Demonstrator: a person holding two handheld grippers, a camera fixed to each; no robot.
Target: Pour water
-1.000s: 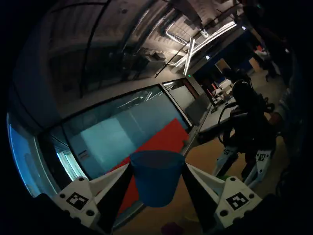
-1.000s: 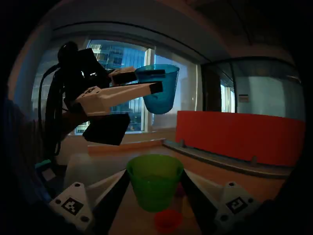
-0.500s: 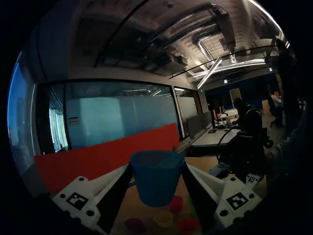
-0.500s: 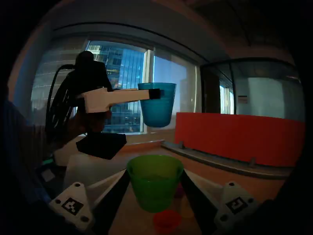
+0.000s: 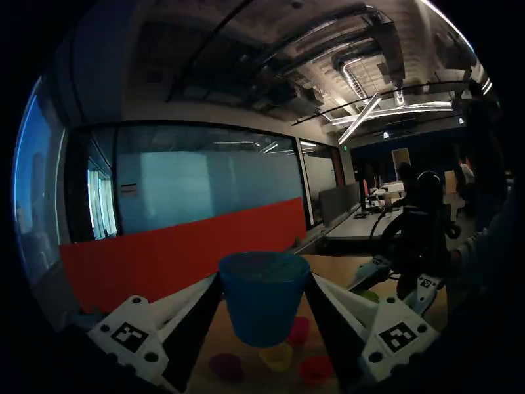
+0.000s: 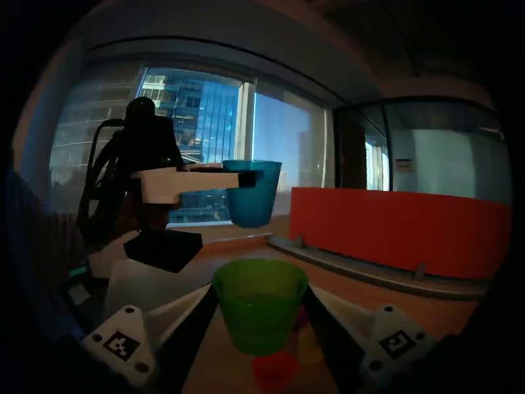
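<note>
In the left gripper view, a window (image 5: 29, 197) lines the far left. Beside it a red panel (image 5: 170, 259) runs along the far edge of the worktop (image 5: 335, 266). At centre the left claw (image 5: 264, 284) is clamped on the blue cup (image 5: 264, 312), one finger pressed to each side. The cup is upright with its rim level. Below it on the worktop lie a purple cup (image 5: 225, 366), a yellow cup (image 5: 277, 356), a pink cup (image 5: 298, 328) and a red cup (image 5: 316, 369), all close together. A sleeve (image 5: 489, 243) closes off the right edge.

In the right gripper view, the left claw reaches in level from the left, and the hand behind it is a dark shape. It carries the blue cup in the air in front of the window, well above the worktop, with open air beneath. A pale object (image 6: 141, 289) that I cannot identify sits low on the left. At centre the right claw (image 6: 260, 292) is clamped on the green cup (image 6: 260, 318), which is upright and lower than the blue cup. To the right, bare worktop stretches to the red panel.
</note>
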